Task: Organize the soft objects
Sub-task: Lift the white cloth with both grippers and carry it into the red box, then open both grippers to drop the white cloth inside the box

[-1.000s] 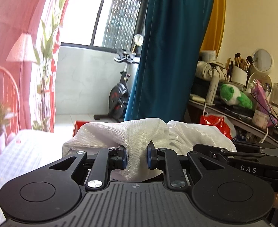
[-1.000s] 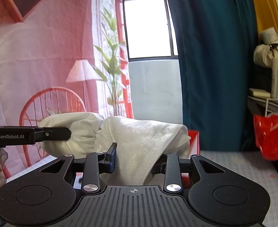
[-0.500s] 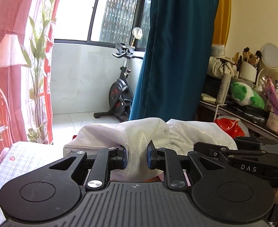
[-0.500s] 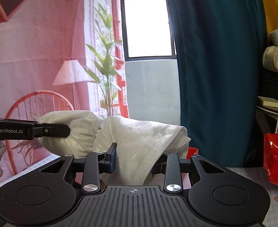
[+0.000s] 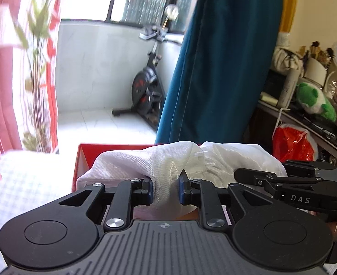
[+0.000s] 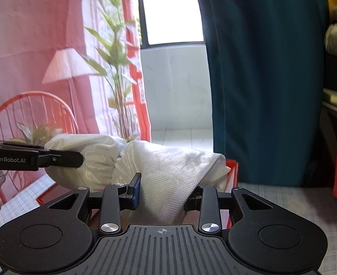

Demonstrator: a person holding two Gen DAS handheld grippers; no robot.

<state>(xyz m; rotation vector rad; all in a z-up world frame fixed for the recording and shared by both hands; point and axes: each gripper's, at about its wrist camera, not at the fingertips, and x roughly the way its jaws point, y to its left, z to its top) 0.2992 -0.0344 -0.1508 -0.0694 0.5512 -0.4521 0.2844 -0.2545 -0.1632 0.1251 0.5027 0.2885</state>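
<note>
I hold one white mesh cloth bundle (image 5: 168,167) between both grippers, off the surface. My left gripper (image 5: 165,189) is narrowed onto a fold of it, both blue pads pressed into the fabric. My right gripper (image 6: 164,193) is clamped on the other end, the cloth filling the gap between its fingers. The bundle hangs just above a red box (image 5: 86,158), which sits at the far edge of a checked bed cover (image 5: 22,183).

Judgement: the step in hand is carrying the cloth to the box. To do it well I should keep both grips firm, hold the two ends level so the middle does not sag, and lower the bundle inside the red walls before easing off.

Surroundings: a teal curtain (image 5: 216,68) hangs close behind the box, and an exercise bike (image 5: 148,84) stands beyond it. A cluttered shelf (image 5: 305,114) with a green plush toy (image 5: 315,100) and a red plastic bag (image 5: 292,144) lies to the right. Loose cloth could snag on the box rim.
</note>
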